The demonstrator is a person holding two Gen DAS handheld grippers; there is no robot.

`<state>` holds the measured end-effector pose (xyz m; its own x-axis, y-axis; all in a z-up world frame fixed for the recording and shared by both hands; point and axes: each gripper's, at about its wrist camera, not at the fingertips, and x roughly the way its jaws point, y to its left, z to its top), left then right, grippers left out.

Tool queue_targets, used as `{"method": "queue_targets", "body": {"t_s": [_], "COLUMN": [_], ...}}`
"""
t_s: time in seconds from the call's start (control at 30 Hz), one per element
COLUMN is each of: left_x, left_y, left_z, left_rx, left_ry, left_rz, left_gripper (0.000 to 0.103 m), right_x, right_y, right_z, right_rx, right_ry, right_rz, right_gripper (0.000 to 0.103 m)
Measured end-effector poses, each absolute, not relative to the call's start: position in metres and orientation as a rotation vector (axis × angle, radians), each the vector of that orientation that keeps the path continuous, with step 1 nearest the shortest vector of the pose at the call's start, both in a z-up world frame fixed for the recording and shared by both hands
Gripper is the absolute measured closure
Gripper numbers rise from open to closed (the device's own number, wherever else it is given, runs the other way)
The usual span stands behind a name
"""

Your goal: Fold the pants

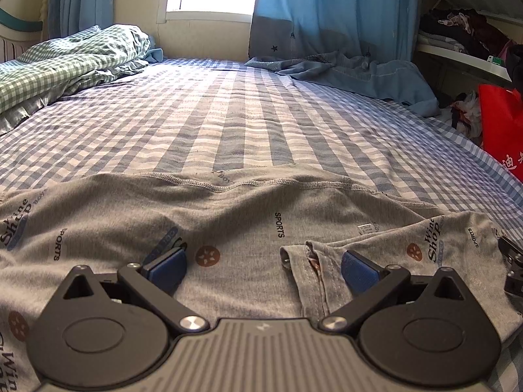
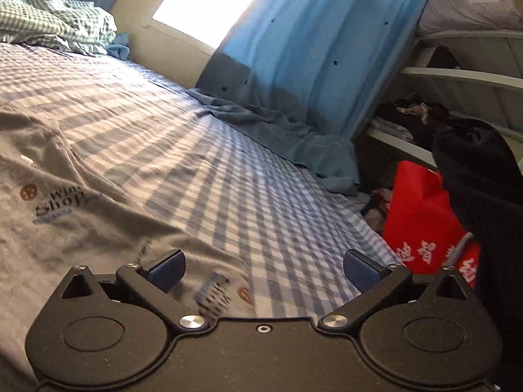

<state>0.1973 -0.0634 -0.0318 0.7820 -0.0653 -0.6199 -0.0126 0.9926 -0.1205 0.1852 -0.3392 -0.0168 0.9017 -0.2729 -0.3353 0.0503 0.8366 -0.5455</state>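
Observation:
Grey printed pants [image 1: 228, 222] lie spread across the near part of the blue checked bed [image 1: 228, 114], with a hemmed cuff folded over at the right [image 1: 313, 271]. My left gripper [image 1: 263, 268] hovers low over the cloth, open, its blue pads [image 1: 170, 269] wide apart and nothing between them. A bit of the other gripper [image 1: 513, 268] shows at the right edge. In the right wrist view the pants [image 2: 81, 202] fill the left, their edge reaching under my right gripper [image 2: 264, 271], which is open and holds nothing.
A green checked duvet [image 1: 65, 62] is bunched at the far left. A blue curtain [image 1: 327, 16] hangs by the window, its hem lying on the bed. A red bag [image 2: 421, 215] and white shelves with clothes [image 2: 457, 75] stand beside the bed's right edge. A dark sleeve [image 2: 483, 196] crosses at right.

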Motion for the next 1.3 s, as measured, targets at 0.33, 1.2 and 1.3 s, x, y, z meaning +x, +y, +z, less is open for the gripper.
{"method": "queue_targets", "body": {"t_s": [0.33,1.2,1.3], "left_x": [0.185,0.059,0.066], "left_y": [-0.053,0.132,0.129], "left_z": [-0.014,-0.011,-0.015], "left_rx": [-0.196,-0.409,-0.432], "left_ry": [0.656,0.572,0.55], "left_rz": [-0.074,0.134,0.085], "left_gripper": [0.0,0.0,0.0], "right_x": [0.158,0.288,0.263], "right_y": [-0.349,-0.101,-0.11], "right_z": [-0.021,-0.013,-0.001], "right_rx": [-0.412,-0.614,-0.587], "right_ry": [0.438,0.508,0.443], "right_rz": [-0.188,0.209,0.234], "right_gripper": [0.001,0.001,0.001]}}
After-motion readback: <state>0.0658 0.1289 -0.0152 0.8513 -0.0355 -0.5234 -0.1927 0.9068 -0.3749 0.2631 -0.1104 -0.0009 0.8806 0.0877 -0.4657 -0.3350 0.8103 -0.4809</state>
